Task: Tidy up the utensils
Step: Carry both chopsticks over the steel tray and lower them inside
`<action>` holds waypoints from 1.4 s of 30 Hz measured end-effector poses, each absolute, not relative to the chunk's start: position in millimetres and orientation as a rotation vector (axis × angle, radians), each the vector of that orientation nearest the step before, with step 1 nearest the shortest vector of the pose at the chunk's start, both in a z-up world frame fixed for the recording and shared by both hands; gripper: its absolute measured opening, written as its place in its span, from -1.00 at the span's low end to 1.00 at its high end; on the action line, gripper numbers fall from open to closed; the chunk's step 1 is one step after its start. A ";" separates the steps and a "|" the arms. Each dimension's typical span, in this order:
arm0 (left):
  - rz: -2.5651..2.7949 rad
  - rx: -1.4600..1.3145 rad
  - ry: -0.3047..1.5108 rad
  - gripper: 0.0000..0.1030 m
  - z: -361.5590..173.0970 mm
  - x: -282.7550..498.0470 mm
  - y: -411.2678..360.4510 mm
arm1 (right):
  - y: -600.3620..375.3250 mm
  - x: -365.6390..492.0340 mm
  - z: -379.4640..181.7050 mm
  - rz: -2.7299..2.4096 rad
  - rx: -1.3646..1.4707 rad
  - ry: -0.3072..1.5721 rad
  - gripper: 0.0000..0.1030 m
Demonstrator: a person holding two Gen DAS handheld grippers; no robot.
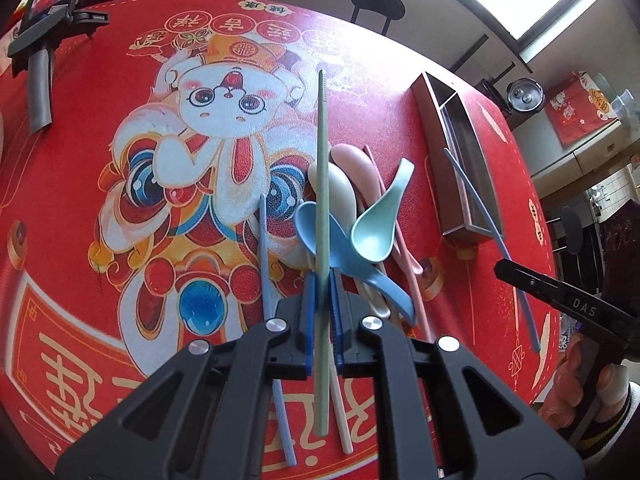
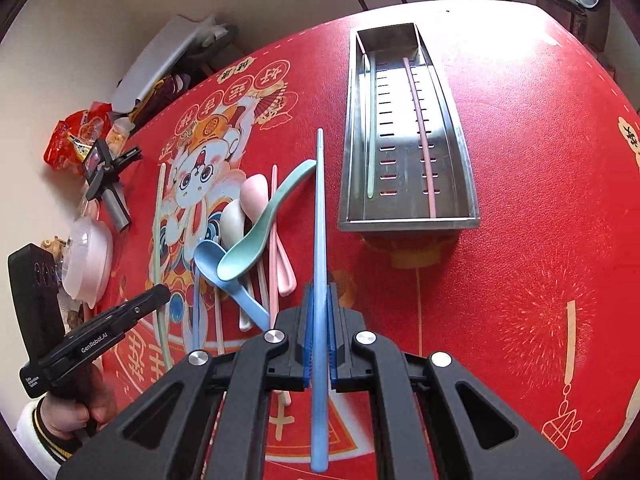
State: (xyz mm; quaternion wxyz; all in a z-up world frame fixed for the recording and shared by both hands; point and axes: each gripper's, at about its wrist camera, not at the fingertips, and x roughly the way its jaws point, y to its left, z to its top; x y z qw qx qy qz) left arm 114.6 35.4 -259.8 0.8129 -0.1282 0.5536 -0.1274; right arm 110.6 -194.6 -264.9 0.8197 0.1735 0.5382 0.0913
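My left gripper (image 1: 322,280) is shut on a green chopstick (image 1: 322,168) and holds it above a pile of spoons: teal (image 1: 376,220), blue (image 1: 344,256), cream (image 1: 340,192) and pink (image 1: 356,160). My right gripper (image 2: 319,292) is shut on a blue chopstick (image 2: 320,208), which points toward the steel utensil tray (image 2: 464,172). The tray holds a green chopstick (image 2: 372,128) and a pink chopstick (image 2: 422,128). The pile also shows in the right wrist view, with the teal spoon (image 2: 264,228) on top. Another blue chopstick (image 1: 266,264) lies left of the pile.
The red printed tablecloth (image 2: 520,240) covers the table. A phone on a stand (image 1: 44,12) sits at the far left. A pink lidded bowl (image 2: 86,256) and snack packets (image 2: 76,136) lie at the table's left edge. A black stool (image 1: 376,4) stands behind the table.
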 end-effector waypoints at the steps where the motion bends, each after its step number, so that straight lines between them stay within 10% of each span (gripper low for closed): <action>1: -0.273 -0.287 1.178 -0.79 -256.5 116.9 35.3 | -196.2 112.4 -263.0 0.191 0.369 1.140 -0.88; 42: -0.462 -0.332 1.373 -0.79 -295.7 316.1 -172.4 | -292.4 232.5 -279.4 0.027 0.444 1.104 -0.88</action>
